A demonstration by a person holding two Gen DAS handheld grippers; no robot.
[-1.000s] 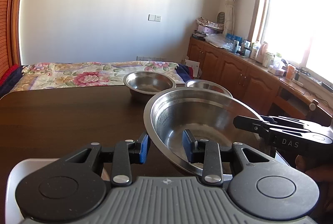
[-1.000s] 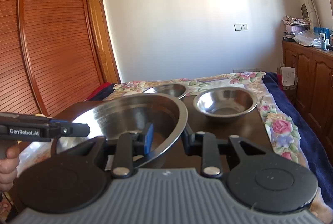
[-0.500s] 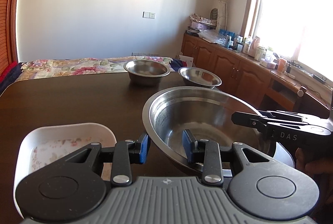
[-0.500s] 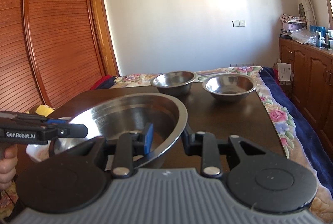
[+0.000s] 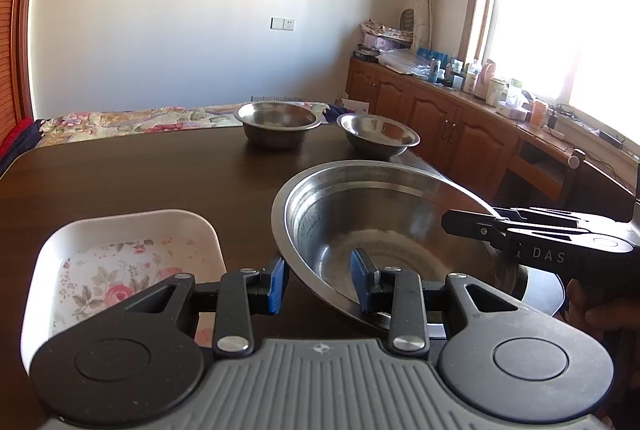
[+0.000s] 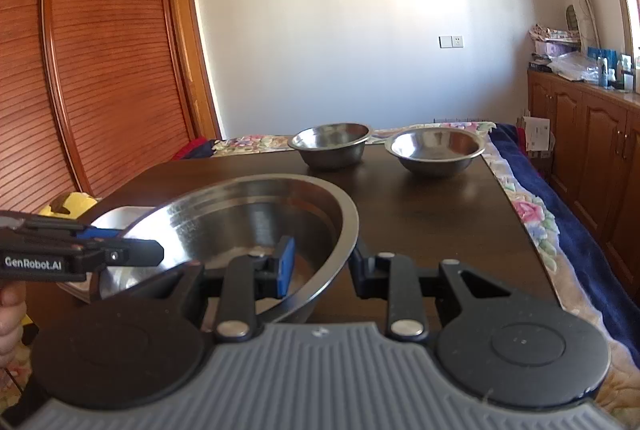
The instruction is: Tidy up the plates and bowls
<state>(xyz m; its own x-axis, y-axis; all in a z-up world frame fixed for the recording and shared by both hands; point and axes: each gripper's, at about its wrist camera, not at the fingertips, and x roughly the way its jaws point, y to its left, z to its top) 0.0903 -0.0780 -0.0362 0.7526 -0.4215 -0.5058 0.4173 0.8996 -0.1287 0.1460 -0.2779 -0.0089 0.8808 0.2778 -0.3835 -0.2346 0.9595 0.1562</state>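
Both tools are gripping one large round stainless-steel basin by opposite sides of its rim. The left tool is clenching the basin's left rim, one blue pad outside the wall and one inside. The right tool is clenching the right rim the same way: the blue pad sits inside the basin, the dark finger outside.

The basin is sitting tilted, left side higher in the right wrist view. Whether its base is touching the dark brown wooden tabletop cannot be judged, since the tool bodies are covering the underside. It is lying toward the near right part of the tabletop.

A white rounded-rectangular dish with a pink floral print inside is resting at the near left edge of the tabletop, just beside the basin's left rim.

Two smaller round stainless-steel bowls are standing upright at the far edge, near each other but apart: a deeper straight-walled one on the left and a shallower flared one toward the far right corner.

A hand is holding the left tool's handle.
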